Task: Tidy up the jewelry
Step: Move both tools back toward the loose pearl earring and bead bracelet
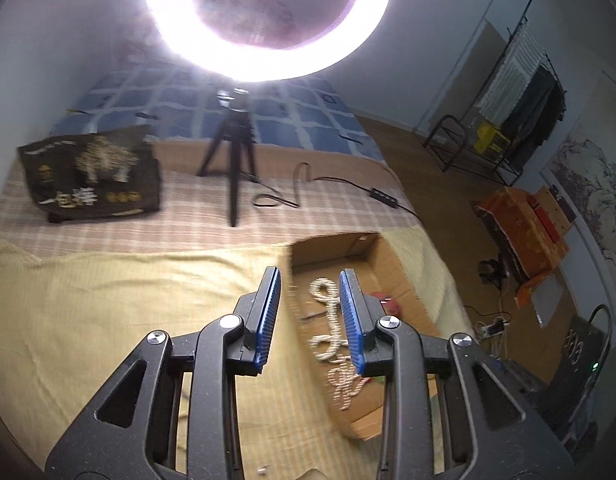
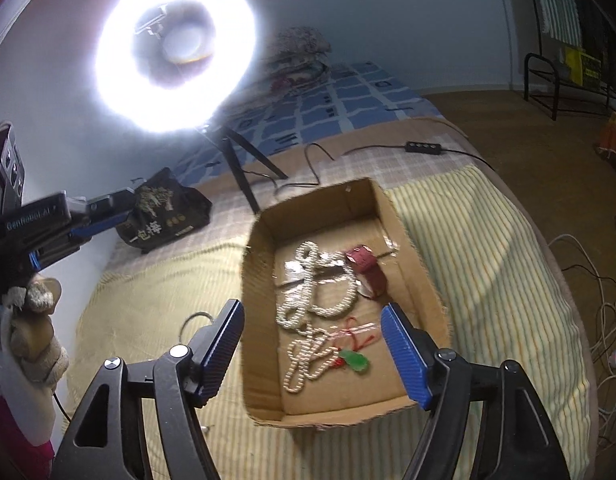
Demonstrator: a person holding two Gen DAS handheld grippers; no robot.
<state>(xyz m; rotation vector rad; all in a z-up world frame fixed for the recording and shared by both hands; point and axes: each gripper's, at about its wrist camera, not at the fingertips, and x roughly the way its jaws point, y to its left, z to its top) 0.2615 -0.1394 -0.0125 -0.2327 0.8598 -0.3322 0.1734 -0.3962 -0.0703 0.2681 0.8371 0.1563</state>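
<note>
A shallow cardboard box (image 2: 264,240) lies on the yellow striped cloth. Inside it are tangled pearl necklaces (image 2: 308,280), a green pendant on red cord (image 2: 356,360), a dark red pouch (image 2: 368,268) and some clear wrappers. My right gripper (image 2: 313,309) hangs over the box's near half, open wide, with nothing between its fingers. My left gripper (image 1: 310,274) is open a narrower gap with nothing held, above the left wall of the box (image 1: 332,244). The pearls (image 1: 328,308) show behind its right finger. In the right wrist view the left gripper (image 2: 104,220) appears at far left, held by a gloved hand (image 2: 32,340).
A ring light on a black tripod (image 2: 244,176) stands behind the box, its cable and controller (image 2: 426,147) trailing right. A black printed bag (image 2: 164,212) lies at back left. A thin wire loop (image 2: 196,320) rests on the cloth. The bed edge drops to the floor on the right.
</note>
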